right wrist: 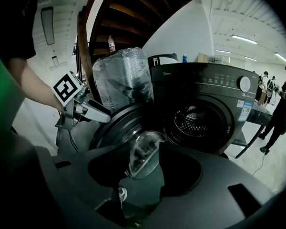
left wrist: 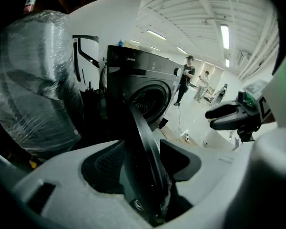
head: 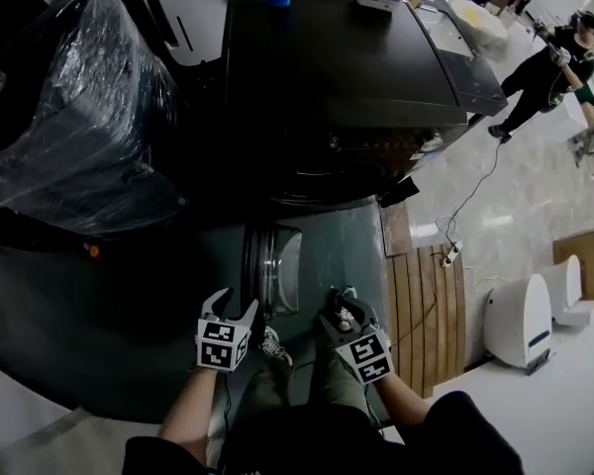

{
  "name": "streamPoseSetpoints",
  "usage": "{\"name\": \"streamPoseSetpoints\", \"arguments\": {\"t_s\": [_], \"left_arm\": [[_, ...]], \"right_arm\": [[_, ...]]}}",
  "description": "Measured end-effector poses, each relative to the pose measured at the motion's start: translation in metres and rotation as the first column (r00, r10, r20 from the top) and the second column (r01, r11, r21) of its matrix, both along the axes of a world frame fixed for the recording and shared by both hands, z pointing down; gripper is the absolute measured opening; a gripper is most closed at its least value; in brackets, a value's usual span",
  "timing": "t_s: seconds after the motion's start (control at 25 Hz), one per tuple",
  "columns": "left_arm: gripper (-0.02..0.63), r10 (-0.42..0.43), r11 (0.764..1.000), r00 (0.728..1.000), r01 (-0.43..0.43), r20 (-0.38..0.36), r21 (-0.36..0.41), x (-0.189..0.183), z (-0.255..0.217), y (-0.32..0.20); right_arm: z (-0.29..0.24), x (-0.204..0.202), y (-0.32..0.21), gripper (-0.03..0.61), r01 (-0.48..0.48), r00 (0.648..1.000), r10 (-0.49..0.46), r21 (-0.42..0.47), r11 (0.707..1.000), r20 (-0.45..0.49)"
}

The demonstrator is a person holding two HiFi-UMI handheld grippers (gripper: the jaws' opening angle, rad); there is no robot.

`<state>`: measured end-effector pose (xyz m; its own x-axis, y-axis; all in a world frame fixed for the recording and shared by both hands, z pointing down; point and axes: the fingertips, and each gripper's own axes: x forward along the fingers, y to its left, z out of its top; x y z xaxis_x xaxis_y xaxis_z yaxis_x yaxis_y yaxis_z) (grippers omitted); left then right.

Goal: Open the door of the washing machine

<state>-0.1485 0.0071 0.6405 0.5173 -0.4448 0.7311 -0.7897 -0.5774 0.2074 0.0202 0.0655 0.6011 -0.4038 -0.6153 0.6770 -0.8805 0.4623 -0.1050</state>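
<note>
Dark washer [right wrist: 205, 87], door [head: 272, 265] wide open, brand mark [right wrist: 178, 67] and blue sticker [right wrist: 248, 110] too small to read; left tongs [head: 235, 302] and right tongs [head: 345, 305] gape, door seen between their jaws, ungripped.

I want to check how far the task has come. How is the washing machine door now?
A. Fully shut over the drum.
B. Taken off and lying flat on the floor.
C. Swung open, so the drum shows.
C: the door stands swung out from the washing machine, and the drum shows through the round opening.
</note>
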Motion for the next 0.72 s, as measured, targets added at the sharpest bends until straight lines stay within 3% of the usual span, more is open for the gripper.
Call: {"name": "streamPoseSetpoints", "arguments": {"t_s": [0.16,0.4,0.72], "left_arm": [[0.232,-0.055,0.998,0.998,0.055,-0.004,-0.011,-0.033,0.004,-0.018],[0.235,-0.146,0.988,0.989,0.144,0.039,0.049,-0.1,0.011,-0.066],[0.265,-0.107,0.989,0.986,0.092,0.126,0.117,-0.157,0.013,-0.134]], "right_arm": [[-0.008,-0.027,-0.012,0.198,0.024,1.0,-0.024,0.012,1.0,0.008],[-0.017,-0.06,-0.027,0.198,0.049,0.999,-0.05,0.018,0.999,0.009],[-0.023,-0.108,-0.054,0.198,0.047,0.997,-0.05,0.043,0.998,0.059]]}}
